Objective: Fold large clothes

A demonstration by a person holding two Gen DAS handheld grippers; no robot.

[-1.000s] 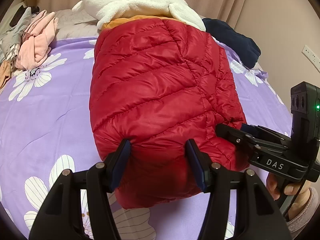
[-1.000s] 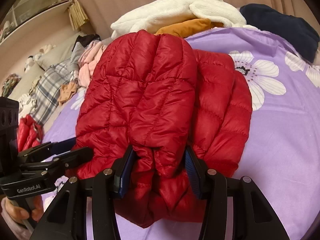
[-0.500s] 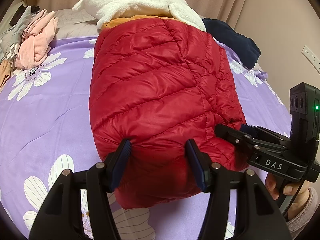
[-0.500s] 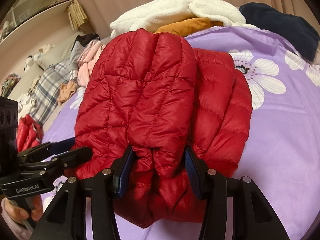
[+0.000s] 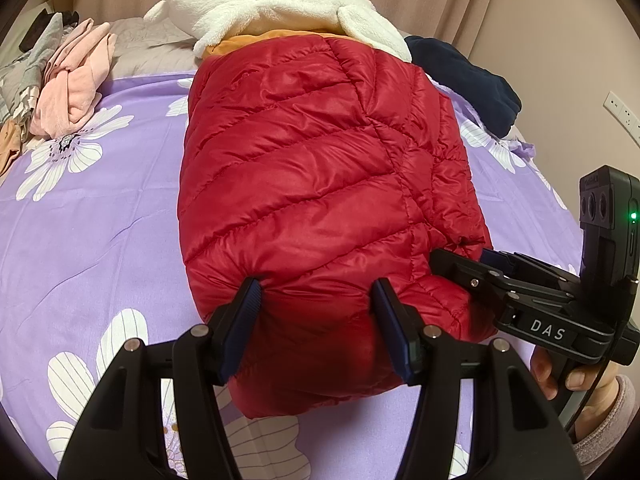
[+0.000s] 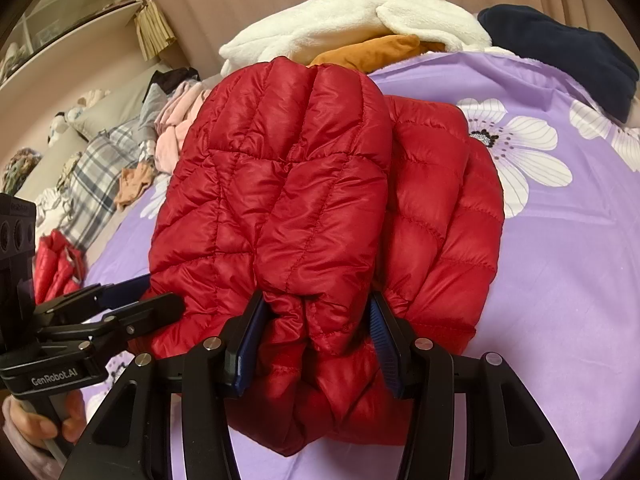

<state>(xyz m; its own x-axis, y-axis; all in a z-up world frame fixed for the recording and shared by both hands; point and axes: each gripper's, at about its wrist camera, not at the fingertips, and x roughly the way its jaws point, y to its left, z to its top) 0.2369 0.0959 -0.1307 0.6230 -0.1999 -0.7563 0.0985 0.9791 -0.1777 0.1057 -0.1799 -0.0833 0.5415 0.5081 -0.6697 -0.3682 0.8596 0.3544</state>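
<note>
- On the lilac bedsheet printed with white daisies (image 5: 100, 216), the puffy red quilted down jacket (image 5: 320, 184) lies already folded into a thick bundle, its near edge raised off the sheet between the two tools.
- The left gripper (image 5: 316, 308) has a wad of that near edge between its blue pads; the fabric bulges against both fingers, so I read it as clenched on the jacket.
- The right gripper (image 6: 316, 320) pinches a bunched, wrinkled fold of the same edge, both pads pressed into the padding: also grasping the jacket.
- Each tool shows in the other's view, just beside the bundle, held by a hand (image 5: 560, 376) in a pale sleeve.
- Risk, as I judge it: the shell looks slick and the filling springy, so a fold carried over could slide out of either grip, or puff open again once released.
- If one hand lifts ahead of the other, the layers may shear and the stacked halves, already offset in the right view, would skew further.
- Beyond the bundle, a white fleece garment (image 5: 280, 4) over an orange one (image 5: 256, 40) sits touching or nearly touching its far end; pushing the jacket forward could ruck into that pile.
</note>
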